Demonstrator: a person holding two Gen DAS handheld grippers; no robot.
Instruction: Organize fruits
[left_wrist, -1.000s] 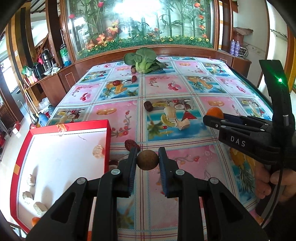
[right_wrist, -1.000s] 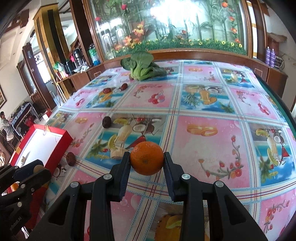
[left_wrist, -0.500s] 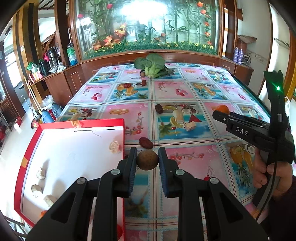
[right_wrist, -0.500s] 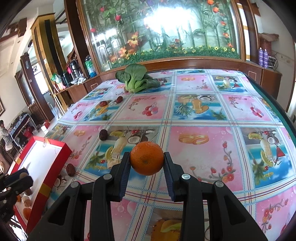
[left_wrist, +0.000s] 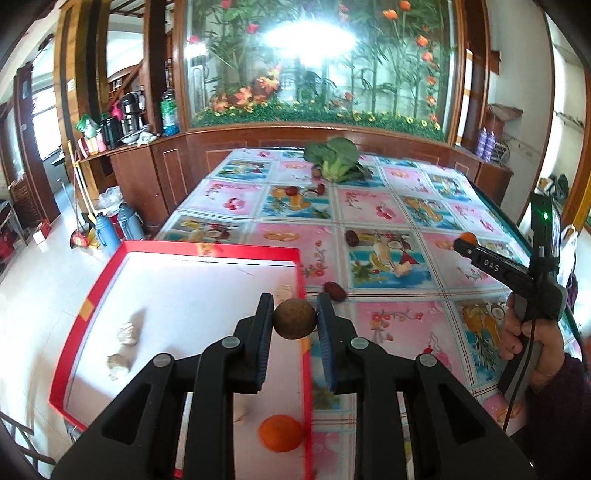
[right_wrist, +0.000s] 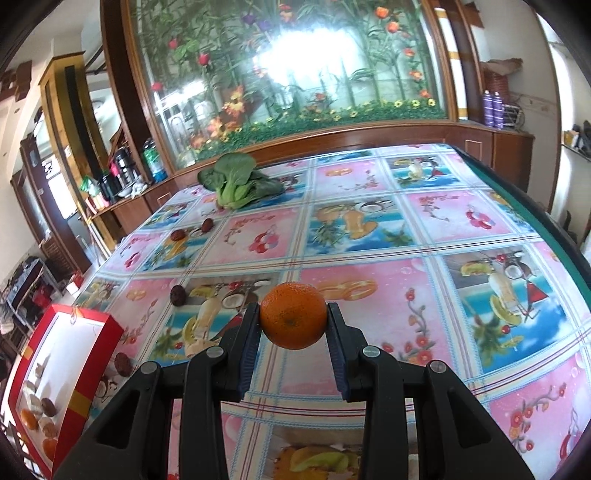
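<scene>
Over the box edge: left gripper (left_wrist: 294, 318) clamps a brown fruit (left_wrist: 294, 318) above the red rim of the box (left_wrist: 207, 249).
Over the tablecloth: right gripper (right_wrist: 293, 320) clamps an orange (right_wrist: 293, 314), off the table (right_wrist: 461, 221).
Box: white floor holds pale pieces (left_wrist: 123, 347) and another orange (left_wrist: 280, 432).
Table: dates (left_wrist: 335, 291) scattered; greens (right_wrist: 236, 181) at the far end.
</scene>
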